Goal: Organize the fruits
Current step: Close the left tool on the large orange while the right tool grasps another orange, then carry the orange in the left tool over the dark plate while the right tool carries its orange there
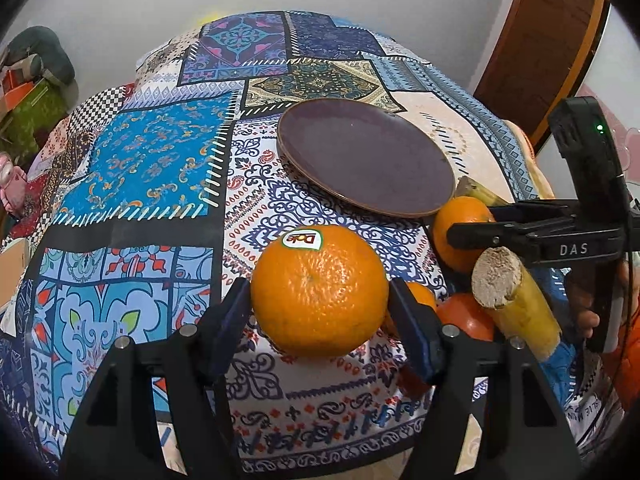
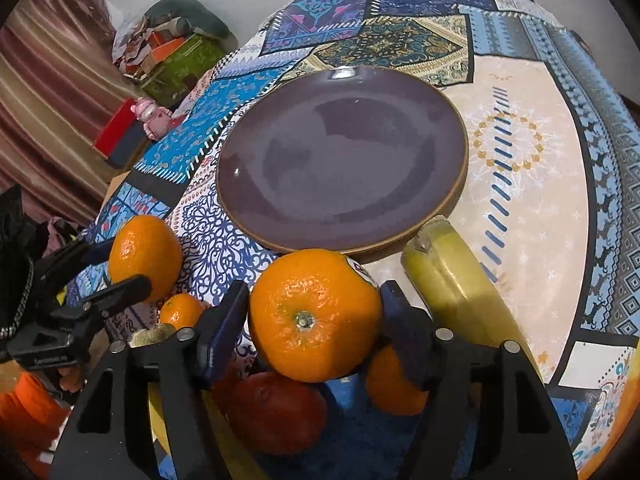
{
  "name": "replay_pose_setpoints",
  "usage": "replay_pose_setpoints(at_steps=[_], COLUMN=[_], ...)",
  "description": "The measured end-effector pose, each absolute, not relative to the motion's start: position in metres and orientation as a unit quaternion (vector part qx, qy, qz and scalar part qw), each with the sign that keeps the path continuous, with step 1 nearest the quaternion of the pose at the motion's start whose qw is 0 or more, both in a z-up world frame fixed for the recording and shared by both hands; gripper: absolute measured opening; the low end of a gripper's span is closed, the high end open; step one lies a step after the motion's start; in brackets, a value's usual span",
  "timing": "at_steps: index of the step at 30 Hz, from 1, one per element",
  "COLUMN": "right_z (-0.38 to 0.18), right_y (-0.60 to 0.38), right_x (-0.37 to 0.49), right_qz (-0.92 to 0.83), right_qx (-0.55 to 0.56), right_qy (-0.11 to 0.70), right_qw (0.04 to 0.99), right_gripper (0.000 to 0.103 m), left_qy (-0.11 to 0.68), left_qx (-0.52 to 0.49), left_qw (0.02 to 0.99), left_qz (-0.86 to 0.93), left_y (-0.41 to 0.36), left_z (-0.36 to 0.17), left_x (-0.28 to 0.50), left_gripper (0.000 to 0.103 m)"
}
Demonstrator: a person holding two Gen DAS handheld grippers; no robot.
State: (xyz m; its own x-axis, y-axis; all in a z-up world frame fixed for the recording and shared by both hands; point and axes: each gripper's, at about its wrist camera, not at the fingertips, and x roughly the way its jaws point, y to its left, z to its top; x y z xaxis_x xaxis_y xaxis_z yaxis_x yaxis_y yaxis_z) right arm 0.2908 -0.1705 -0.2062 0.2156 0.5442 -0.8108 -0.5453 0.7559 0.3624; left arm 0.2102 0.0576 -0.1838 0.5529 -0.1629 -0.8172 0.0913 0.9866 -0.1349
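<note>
My left gripper is shut on a large orange with a Dole sticker, held over the patterned tablecloth. My right gripper is shut on a second orange, stem end towards the camera, just in front of the purple plate. The plate holds nothing. Under the right gripper lie a red fruit, another orange and a small orange. A yellow banana lies beside the plate's near rim. The left gripper with its orange shows at the left.
The table is covered by a patchwork cloth and falls away at the left and right edges. A banana's cut stem end sticks up close to the right gripper. Boxes and a cushion are stacked beyond the table's far left.
</note>
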Motion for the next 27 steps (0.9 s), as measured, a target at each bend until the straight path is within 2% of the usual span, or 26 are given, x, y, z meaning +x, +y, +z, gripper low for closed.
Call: replay_pose_setpoints(at_steps=[14, 16, 17, 18, 20, 22, 23, 26, 27], right_z=[-0.185, -0.177, -0.173, -0.167, -0.162, -0.159, -0.159, -0.161, -0.162], right_y=[-0.185, -0.187, -0.187, -0.188, -0.187, -0.186, -0.186, -0.186, -0.187], right_x=[0.278, 0.277, 0.276, 0.276, 0.277, 0.278, 0.278, 0.277, 0.277], right_qz=[0.318, 0.318, 0.318, 0.318, 0.319, 0.320, 0.320, 0.321, 0.322], right_qx=[-0.005, -0.002, -0.002, -0.001, 0.002, 0.005, 0.005, 0.005, 0.006], right_qy=[0.483, 0.475, 0.469, 0.462, 0.457, 0.454, 0.453, 0.452, 0.454], right_qw=[0.816, 0.821, 0.824, 0.828, 0.830, 0.831, 0.832, 0.832, 0.831], right_gripper=[0.062, 0.062, 0.062, 0.062, 0.062, 0.062, 0.062, 0.062, 0.062], left_qy=[0.441, 0.432, 0.422, 0.417, 0.405, 0.410, 0.416, 0.428, 0.435], left_qx=[-0.034, -0.034, -0.031, -0.025, -0.024, -0.016, -0.011, -0.017, -0.021], left_qw=[0.894, 0.899, 0.903, 0.906, 0.911, 0.909, 0.907, 0.901, 0.898], left_qz=[-0.069, -0.070, -0.071, -0.072, -0.079, -0.078, -0.068, -0.063, -0.060], left_y=[0.051, 0.050, 0.049, 0.047, 0.044, 0.041, 0.040, 0.041, 0.042], left_z=[-0.157, -0.149, -0.144, -0.138, -0.127, -0.127, -0.130, -0.143, -0.149], left_x=[0.206, 0.206, 0.206, 0.207, 0.211, 0.219, 0.223, 0.229, 0.232], left_gripper=[0.067, 0.056, 0.032, 0.028, 0.028, 0.033, 0.040, 0.070, 0.073])
